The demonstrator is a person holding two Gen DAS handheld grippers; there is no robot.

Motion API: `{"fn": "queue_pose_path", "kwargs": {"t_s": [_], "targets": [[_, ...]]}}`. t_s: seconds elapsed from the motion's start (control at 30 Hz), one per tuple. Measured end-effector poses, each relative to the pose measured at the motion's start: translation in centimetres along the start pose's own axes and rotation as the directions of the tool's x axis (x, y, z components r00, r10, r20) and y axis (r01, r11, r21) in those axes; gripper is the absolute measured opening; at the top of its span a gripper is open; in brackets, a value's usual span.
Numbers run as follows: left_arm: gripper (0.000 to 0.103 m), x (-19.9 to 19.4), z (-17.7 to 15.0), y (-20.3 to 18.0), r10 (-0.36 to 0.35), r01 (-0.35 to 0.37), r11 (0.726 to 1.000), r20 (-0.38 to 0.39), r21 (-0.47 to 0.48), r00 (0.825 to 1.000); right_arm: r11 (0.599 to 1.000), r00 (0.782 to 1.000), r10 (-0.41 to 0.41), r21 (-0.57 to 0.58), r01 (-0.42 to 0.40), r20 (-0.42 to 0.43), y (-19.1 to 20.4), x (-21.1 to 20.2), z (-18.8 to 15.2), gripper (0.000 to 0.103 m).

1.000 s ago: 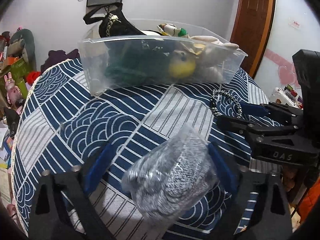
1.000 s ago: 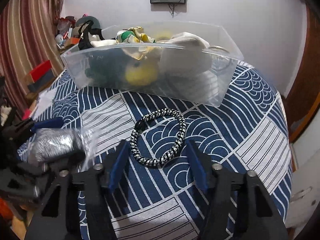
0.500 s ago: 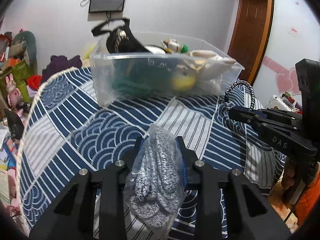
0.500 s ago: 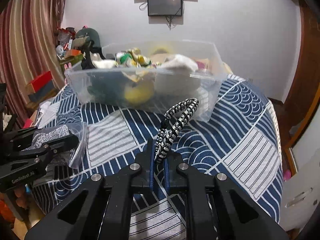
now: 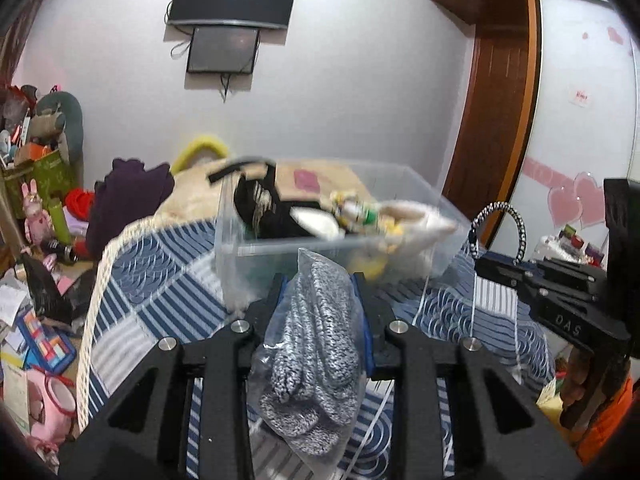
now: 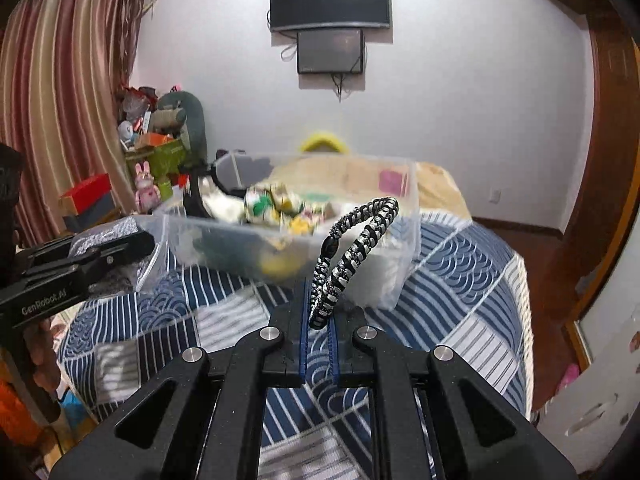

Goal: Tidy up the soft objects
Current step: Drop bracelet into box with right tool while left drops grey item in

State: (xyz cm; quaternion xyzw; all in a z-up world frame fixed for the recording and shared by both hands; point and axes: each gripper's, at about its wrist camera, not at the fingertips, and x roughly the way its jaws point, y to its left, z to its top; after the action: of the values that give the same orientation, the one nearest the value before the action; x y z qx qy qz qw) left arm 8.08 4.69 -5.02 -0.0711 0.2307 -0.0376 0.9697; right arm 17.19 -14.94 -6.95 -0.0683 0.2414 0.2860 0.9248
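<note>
Both grippers are now riding higher than a second ago: the braided loop and the bagged knit, then lying on the cloth-covered table, are both lifted clear of it, and the clear bin is sitting lower in each view.

The left gripper (image 5: 322, 316) is clamping the plastic bag of knitwear (image 5: 316, 344) across its middle — the bag is bulging above and sagging below the blue pads. The right gripper (image 6: 319, 336) is pinching the lower end of the braided loop (image 6: 352, 248), which is standing up and leaning toward the bin (image 6: 404, 240). Both items are hanging over the near half of the table (image 6: 460, 280), short of the bin's near wall.

The step in hand appears to be carrying both to the bin. To do it well, each should be travelling above the rim before release; the bin is already heaped, so the right-hand end, where the contents are sitting lowest, looks the better landing place. The two should go in one at a time, so the tools are not crowding each other.

Materials: the bag is thin, crinkled, slippery film over a grey-and-white marled knit, soft and compressible. The loop is a black-and-white woven cord, stiff enough to be holding its oval. The bin is rigid translucent plastic — the cloth a navy wave-and-stripe print.
</note>
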Motion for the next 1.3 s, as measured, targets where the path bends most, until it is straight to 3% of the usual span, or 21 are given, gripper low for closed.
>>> {"fn": "queue_pose_path", "kwargs": {"t_s": [0.3, 0.53, 0.77, 0.9, 0.97, 1.03, 1.1, 1.3], "targets": [[0.031, 0.9, 3.8, -0.6, 0.009, -0.012, 0.999, 0.076, 0.037, 0.997, 0.999, 0.999, 0.031, -0.011, -0.03, 0.037, 0.5, 1.4, 2.8, 0.007], [0.031, 4.1, 6.0, -0.4, 0.023, -0.024, 1.0, 0.081, 0.02, 0.996, 0.999, 0.998, 0.049, -0.023, -0.048, 0.031, 1.4, 4.7, 5.1, 0.007], [0.031, 9.3, 7.3, 0.0, 0.033, -0.033, 0.999, 0.022, 0.002, 0.999, 0.998, 0.996, 0.059, -0.025, -0.061, -0.06, 1.5, 8.1, 4.6, 0.007], [0.032, 11.6, 6.4, 0.0, 0.047, -0.045, 0.998, -0.051, 0.034, 0.998, 0.999, 0.993, 0.021, -0.027, -0.025, -0.115, 1.3, 9.0, 3.7, 0.009], [0.037, 11.8, 5.9, 0.0, 0.051, -0.049, 0.998, -0.056, 0.041, 0.997, 0.999, 0.993, 0.017, -0.036, -0.021, -0.114, 1.4, 8.6, 3.4, 0.017], [0.048, 11.4, 5.6, -0.1, 0.045, -0.042, 0.998, -0.051, 0.048, 0.998, 0.999, 0.994, 0.014, -0.041, -0.019, -0.105, 1.5, 7.9, 3.3, 0.037], [0.06, 10.9, 5.4, 0.0, 0.032, -0.03, 0.999, -0.054, 0.037, 0.998, 0.999, 0.996, -0.001, -0.049, -0.003, -0.089, 1.3, 7.1, 3.2, 0.047], [0.064, 9.1, 4.9, 0.1, 0.008, -0.007, 1.0, -0.057, 0.014, 0.998, 0.999, 0.998, 0.0, -0.04, -0.002, -0.061, 0.6, 5.3, 3.0, 0.056]]}}
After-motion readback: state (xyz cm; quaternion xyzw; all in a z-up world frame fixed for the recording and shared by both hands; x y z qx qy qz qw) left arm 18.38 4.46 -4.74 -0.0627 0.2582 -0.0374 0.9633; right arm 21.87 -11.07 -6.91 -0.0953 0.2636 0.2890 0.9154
